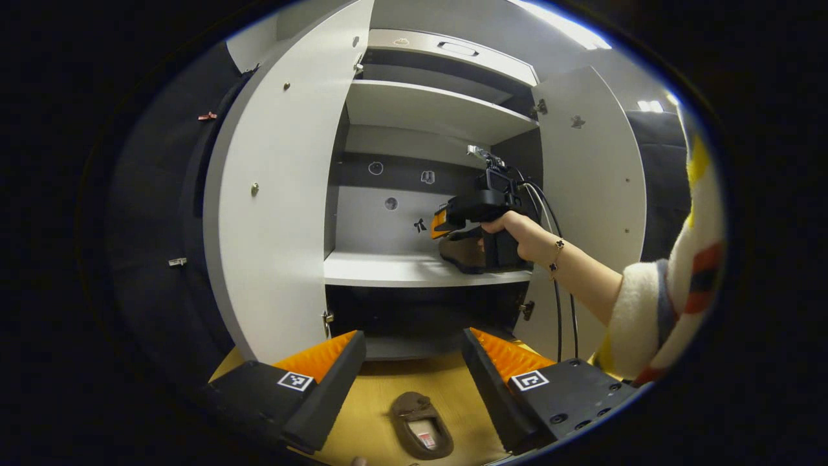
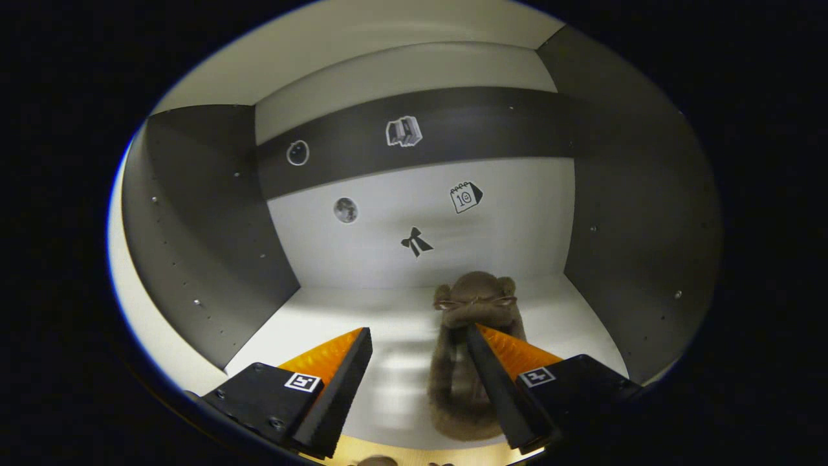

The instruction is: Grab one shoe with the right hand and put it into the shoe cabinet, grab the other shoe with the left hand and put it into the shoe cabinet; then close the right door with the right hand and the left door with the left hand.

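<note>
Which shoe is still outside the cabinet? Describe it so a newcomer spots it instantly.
Start at the white shoe cabinet with both doors open. On the wooden floor in front of it, between the left gripper's open fingers, lies a brown shoe. Unlike the other brown shoe on the cabinet shelf at the right gripper, it lies on the floor, untouched, opening up.

Bright light comes from ceiling panels (image 1: 569, 26) overhead, which blow out to white glare in the left gripper view, while the cabinet's (image 1: 414, 194) lower compartment sits in deep shadow. Inside the cabinet, in the right gripper view, the shelf (image 2: 362, 310) glows softly and the side walls go dim. Both views bend straight edges near the rim, and the shoe (image 2: 469, 362) looks slightly blurred.
</note>
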Action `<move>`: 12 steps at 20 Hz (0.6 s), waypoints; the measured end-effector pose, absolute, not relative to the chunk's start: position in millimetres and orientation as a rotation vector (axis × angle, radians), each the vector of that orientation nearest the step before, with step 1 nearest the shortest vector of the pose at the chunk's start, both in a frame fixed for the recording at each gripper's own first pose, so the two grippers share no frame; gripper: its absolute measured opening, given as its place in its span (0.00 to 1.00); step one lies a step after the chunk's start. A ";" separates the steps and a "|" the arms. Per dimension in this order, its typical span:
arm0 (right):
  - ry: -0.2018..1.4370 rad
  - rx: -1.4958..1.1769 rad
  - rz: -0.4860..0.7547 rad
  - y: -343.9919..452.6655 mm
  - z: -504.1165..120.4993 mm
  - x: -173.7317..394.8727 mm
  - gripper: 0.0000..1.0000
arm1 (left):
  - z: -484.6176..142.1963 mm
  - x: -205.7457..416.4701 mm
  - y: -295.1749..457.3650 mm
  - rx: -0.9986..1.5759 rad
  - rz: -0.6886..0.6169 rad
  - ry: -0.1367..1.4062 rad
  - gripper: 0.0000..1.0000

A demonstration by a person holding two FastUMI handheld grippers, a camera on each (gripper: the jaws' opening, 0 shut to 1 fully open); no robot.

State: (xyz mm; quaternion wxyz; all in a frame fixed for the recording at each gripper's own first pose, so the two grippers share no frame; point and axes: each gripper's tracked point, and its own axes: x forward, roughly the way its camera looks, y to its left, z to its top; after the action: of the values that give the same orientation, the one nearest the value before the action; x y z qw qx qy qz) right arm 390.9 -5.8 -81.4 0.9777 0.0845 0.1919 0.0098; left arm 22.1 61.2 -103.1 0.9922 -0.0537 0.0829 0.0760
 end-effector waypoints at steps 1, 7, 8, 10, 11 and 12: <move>0.366 0.159 0.027 -4.7 -72.9 382.1 0.97 | -103.4 20.1 60.1 -0.104 0.151 0.160 0.95; 0.156 0.166 0.088 9.6 6.4 303.2 0.97 | -137.1 6.0 60.8 -0.113 0.170 0.163 0.95; 0.125 0.145 0.078 8.4 13.0 283.4 0.97 | -146.9 4.6 59.5 -0.113 0.167 0.170 0.95; 0.092 0.105 0.059 3.5 16.4 247.1 0.97 | -173.1 3.8 52.4 -0.121 0.138 0.204 0.95; 0.078 0.095 0.049 1.3 14.7 230.1 0.97 | -188.6 5.2 49.0 -0.129 0.122 0.232 0.95; 0.066 0.093 0.043 0.1 10.8 213.2 0.97 | -204.4 5.8 46.8 -0.136 0.122 0.264 0.95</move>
State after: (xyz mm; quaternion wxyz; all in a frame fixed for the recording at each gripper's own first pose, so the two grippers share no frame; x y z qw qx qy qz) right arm 213.2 0.1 10.8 0.9981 0.0465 0.0328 0.0216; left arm 5.8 46.8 -204.4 0.9871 -0.0679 0.1314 0.0605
